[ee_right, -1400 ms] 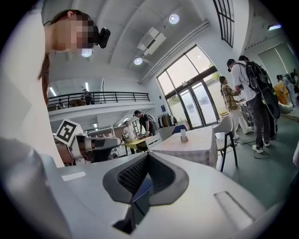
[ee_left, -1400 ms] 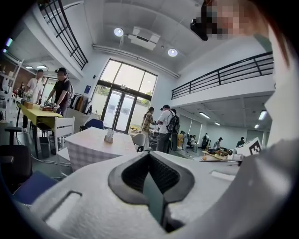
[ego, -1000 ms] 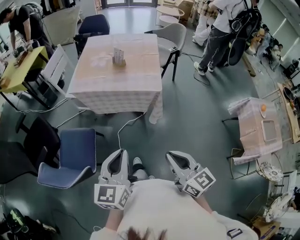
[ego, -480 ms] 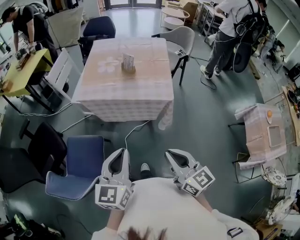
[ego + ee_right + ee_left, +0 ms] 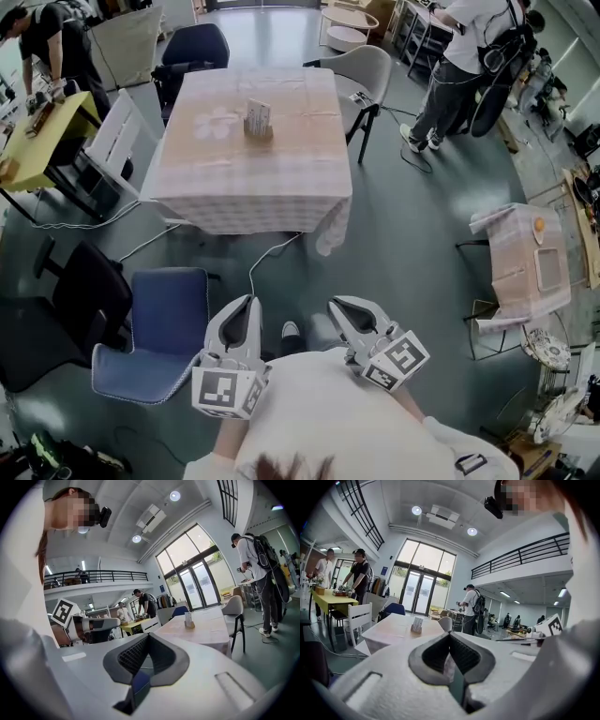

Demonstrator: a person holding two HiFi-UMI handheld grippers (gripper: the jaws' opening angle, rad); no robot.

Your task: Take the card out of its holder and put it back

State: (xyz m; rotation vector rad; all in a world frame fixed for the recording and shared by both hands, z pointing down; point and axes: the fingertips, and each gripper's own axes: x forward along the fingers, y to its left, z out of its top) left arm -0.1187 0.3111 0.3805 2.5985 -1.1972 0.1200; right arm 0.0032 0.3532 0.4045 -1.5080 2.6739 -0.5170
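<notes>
The square table (image 5: 253, 178) under a pale checked cloth is set well ahead across the grey floor (image 5: 403, 253), so nothing on it can yet be reached. The white left gripper (image 5: 246, 306) and white right gripper (image 5: 343, 308) are carried low against the body, presumably for the approach, jaws pressed together on nothing. The small tan holder (image 5: 257, 131) is placed mid-table, with the white card (image 5: 259, 113) upright in it.

At twelve o'clock in the head view, the card holder (image 5: 258, 119) on the surface (image 5: 253, 178) is showing too small for its contents to be made out. The top edge is cutting off a person (image 5: 466, 66) at one o'clock, and the corner is cutting off a second person (image 5: 52, 45) at eleven. The wearer's hands are hiding under a white shirt (image 5: 328, 417) at six.
</notes>
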